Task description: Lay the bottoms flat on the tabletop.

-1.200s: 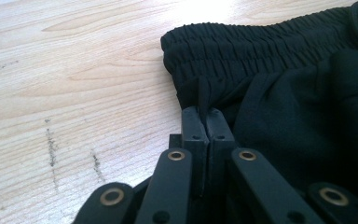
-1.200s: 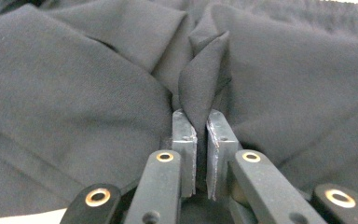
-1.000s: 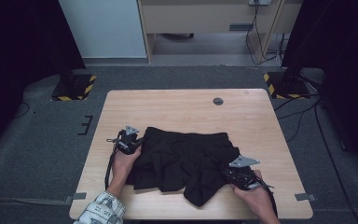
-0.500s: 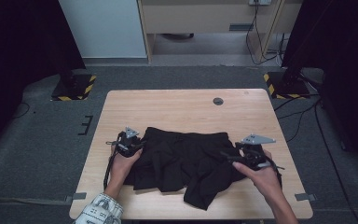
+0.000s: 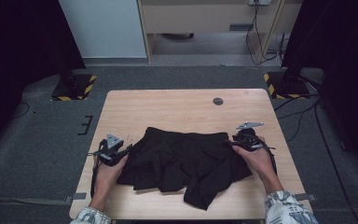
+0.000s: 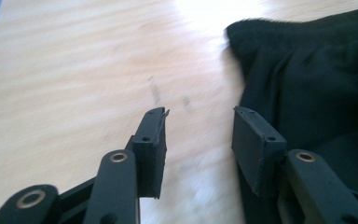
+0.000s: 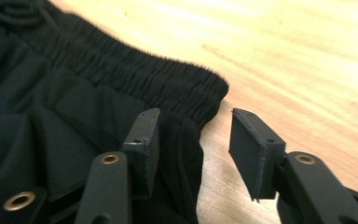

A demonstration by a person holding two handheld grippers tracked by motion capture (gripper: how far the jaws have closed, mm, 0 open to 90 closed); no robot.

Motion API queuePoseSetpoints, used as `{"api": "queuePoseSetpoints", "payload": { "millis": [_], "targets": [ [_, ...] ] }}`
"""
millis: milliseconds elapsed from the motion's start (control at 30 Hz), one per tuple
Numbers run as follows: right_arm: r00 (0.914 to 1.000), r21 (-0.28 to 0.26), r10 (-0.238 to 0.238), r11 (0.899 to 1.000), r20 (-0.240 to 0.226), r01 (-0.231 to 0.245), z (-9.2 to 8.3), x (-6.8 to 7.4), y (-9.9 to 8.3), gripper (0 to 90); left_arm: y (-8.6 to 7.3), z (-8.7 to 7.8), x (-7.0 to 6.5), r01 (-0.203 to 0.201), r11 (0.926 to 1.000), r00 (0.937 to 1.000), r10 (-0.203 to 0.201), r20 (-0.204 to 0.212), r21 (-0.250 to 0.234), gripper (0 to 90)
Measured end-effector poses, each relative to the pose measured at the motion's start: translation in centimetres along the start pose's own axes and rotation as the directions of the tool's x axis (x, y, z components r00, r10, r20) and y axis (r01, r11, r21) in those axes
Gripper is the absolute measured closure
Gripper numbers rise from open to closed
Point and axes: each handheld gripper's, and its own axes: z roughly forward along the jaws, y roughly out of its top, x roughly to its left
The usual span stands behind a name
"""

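A black pleated garment [image 5: 186,161] with an elastic waistband [image 7: 168,79] lies spread on the wooden table [image 5: 177,107]. My left gripper [image 5: 128,149] sits just off its left edge. Its jaws have just been opening, and in the left gripper view this gripper [image 6: 198,116] has bare wood between its jaws and the cloth [image 6: 317,70] beside the right one. My right gripper [image 5: 231,143] is at the garment's right waist corner. Its jaws have just been closing but stand apart, and in the right gripper view this gripper [image 7: 193,116] has the cloth's edge [image 7: 74,93] lying loose under them.
A small dark round disc [image 5: 218,101] sits in the tabletop near the far edge. Two stand bases with yellow-black stripes [image 5: 72,86] [image 5: 284,84] rest on the floor beyond the table's far corners. Bare wood surrounds the garment.
Both grippers have let go of the cloth and opened. The left one slid left off the garment's edge. The right one moved from the near right hem to the far right waist corner.
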Motion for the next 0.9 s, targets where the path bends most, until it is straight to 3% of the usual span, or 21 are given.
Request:
{"api": "queuePoseSetpoints", "payload": {
  "millis": [67,100,167,200,333,367,533,567,600,667,800,867,900],
  "targets": [
    [0.9997,0.032,-0.023,0.999,0.006,0.022,0.5,-0.1,-0.3,51.2,-0.5,-0.5,0.4,0.017,0.9999,0.9998,-0.017,-0.012,0.0,53.3],
    [0.9997,0.054,-0.015,0.998,0.021,0.014,0.9,-0.4,-0.4,51.3,-0.8,-0.8,0.4,0.006,1.0,0.9998,-0.006,-0.018,0.006,52.2],
    [0.9997,0.053,-0.012,0.999,0.021,0.011,1.1,-0.6,-0.5,52.2,-1.0,-1.1,0.4,-0.002,1.0,0.9997,0.002,-0.025,0.004,51.8],
    [0.9993,0.038,-0.014,0.999,0.034,0.013,1.5,-0.9,-0.5,55.8,-1.2,-1.6,0.3,-0.03,0.9996,0.9988,0.03,-0.04,-0.001,51.6],
    [0.9988,0.01,-0.015,1.0,0.046,0.015,1.9,-1.1,-0.3,70.8,-1.2,-2.0,0.3,-0.052,0.9986,0.9982,0.052,-0.032,-0.009,51.5],
    [0.9988,0.01,-0.015,1.0,0.046,0.015,1.9,-1.1,-0.3,70.8,-1.2,-2.0,0.3,-0.052,0.9986,0.9982,0.052,-0.032,-0.009,51.4],
    [0.999,-0.004,-0.02,1.0,0.04,0.02,2.2,-1.0,-0.2,72.9,0.1,-0.9,0.1,-0.089,0.996,0.9953,0.089,0.037,-0.004,50.7],
    [0.9993,-0.005,-0.016,1.0,0.033,0.016,2.2,-1.2,-0.3,72.4,0.9,-0.2,0.1,-0.086,0.9962,0.9934,0.087,0.075,-0.005,50.3],
    [0.9993,-0.005,-0.016,1.0,0.033,0.016,2.2,-1.2,-0.3,72.4,0.9,-0.2,0.1,-0.086,0.9962,0.9934,0.087,0.075,-0.005,49.9],
    [0.9994,-0.009,-0.007,1.0,0.035,0.008,2.3,-1.1,-0.3,71.4,1.7,0.7,0.1,-0.079,0.9969,0.9895,0.078,0.122,0.004,49.2],
    [0.9993,-0.008,0.004,1.0,0.038,-0.004,2.3,-1.0,-0.2,67.4,3.0,2.5,0.2,-0.076,0.9967,0.9845,0.071,0.16,0.027,47.6],
    [0.9983,-0.003,-0.02,1.0,0.055,0.02,2.3,-0.7,-0.2,67.1,3.4,3.7,0.2,-0.057,0.9969,0.9779,0.045,0.204,0.054,49.3],
    [0.998,-0.005,-0.017,1.0,0.061,0.018,2.3,-0.6,-0.2,67.1,3.4,3.7,0.2,-0.057,0.9969,0.9779,0.045,0.204,0.054,49.6]
  ]
}}
